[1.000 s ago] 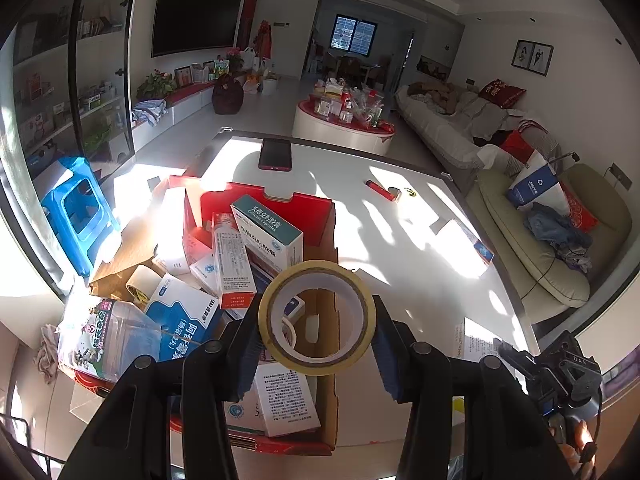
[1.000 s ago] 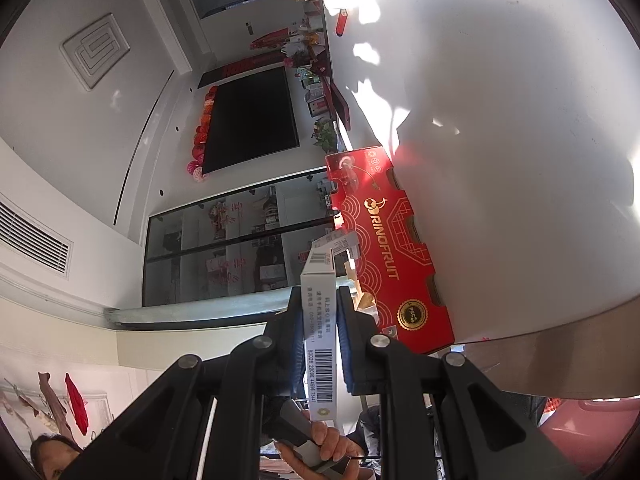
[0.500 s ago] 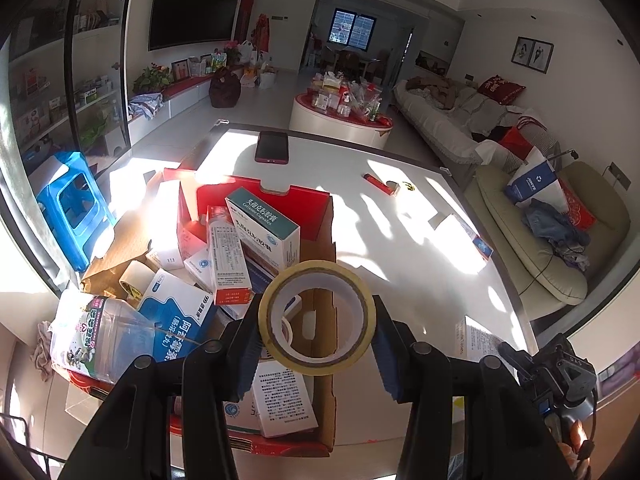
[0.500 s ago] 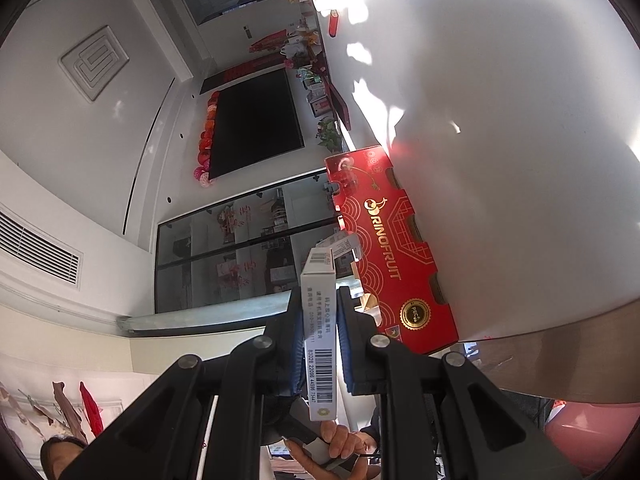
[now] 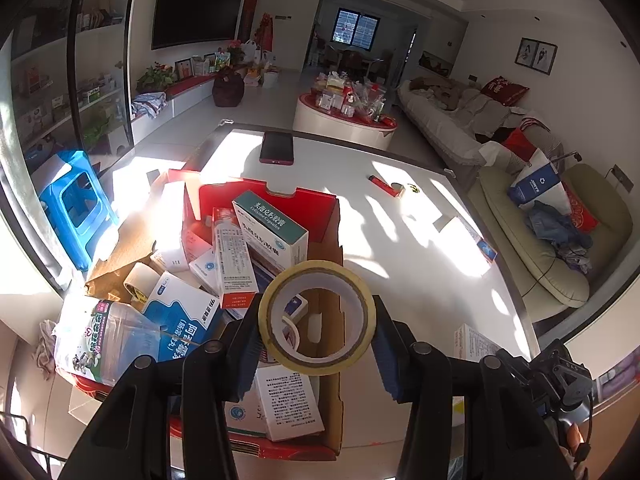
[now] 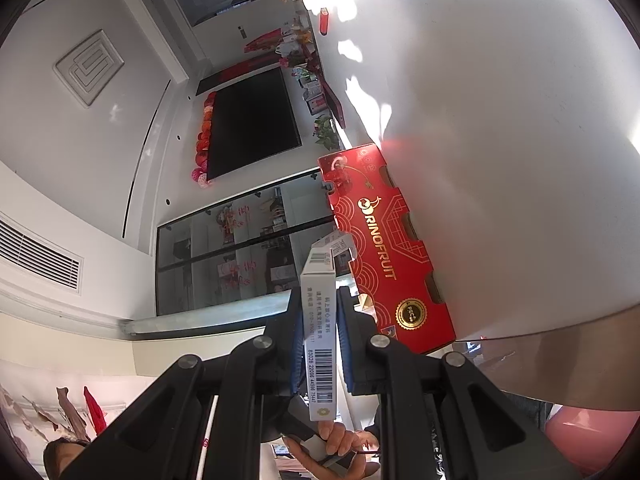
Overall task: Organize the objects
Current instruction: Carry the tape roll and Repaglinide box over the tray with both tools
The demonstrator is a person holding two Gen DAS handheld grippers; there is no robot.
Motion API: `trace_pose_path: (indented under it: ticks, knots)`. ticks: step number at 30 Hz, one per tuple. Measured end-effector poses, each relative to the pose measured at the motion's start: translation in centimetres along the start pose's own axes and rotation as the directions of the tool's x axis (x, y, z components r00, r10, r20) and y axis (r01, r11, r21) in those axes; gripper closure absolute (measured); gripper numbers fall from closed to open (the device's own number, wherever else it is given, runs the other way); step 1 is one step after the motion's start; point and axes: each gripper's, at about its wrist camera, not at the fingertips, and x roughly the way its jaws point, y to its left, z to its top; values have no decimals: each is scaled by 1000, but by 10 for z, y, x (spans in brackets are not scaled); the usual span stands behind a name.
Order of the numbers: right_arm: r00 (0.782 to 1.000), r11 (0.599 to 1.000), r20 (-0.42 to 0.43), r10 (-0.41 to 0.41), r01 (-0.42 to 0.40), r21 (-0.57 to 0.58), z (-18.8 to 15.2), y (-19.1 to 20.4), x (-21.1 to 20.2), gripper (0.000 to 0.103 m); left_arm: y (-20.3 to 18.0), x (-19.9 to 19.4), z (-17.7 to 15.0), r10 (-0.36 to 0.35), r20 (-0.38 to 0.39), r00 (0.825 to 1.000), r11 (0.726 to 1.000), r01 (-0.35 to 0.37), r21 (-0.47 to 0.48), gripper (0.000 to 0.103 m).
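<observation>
Left gripper (image 5: 317, 320) clamping tape roll (image 5: 316, 317) at mid-width, hanging over crowded red box (image 5: 256, 196) on table (image 5: 400, 248). Right gripper (image 6: 319, 330) pinching slim white carton (image 6: 319, 320), jaws nearly shut, hanging beside box's outer wall. Risk: roll landing on heaped cartons, rolling out; thin carton twisting, slipping free.

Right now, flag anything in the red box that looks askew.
The teal-and-white carton lies tilted atop other packs in the red box, and a plastic bottle lies on its side over the box's left edge.
</observation>
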Motion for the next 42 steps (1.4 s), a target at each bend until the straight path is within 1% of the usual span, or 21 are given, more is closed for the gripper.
trace_pose_path:
  ticks: [18, 23, 29, 36, 42]
  knots:
    - [1000, 1000, 7, 0, 0, 25, 2, -9, -4, 87, -4, 4, -1, 41, 5, 999, 999, -41, 35, 50]
    - [1000, 1000, 11, -3, 3, 30, 2, -10, -6, 87, -3, 4, -2, 76, 14, 997, 996, -76, 42, 50]
    - [1000, 1000, 11, -5, 5, 29, 2, -10, -7, 87, 0, 3, -3, 88, 19, 996, 995, -88, 40, 50]
    - [1000, 1000, 11, -4, 4, 31, 2, -10, -8, 87, -1, 0, -4, 124, 34, 992, 991, -126, 54, 50]
    - [1000, 999, 13, -2, 2, 34, 1, -10, -8, 87, -2, 1, -4, 123, 30, 992, 991, -124, 56, 50]
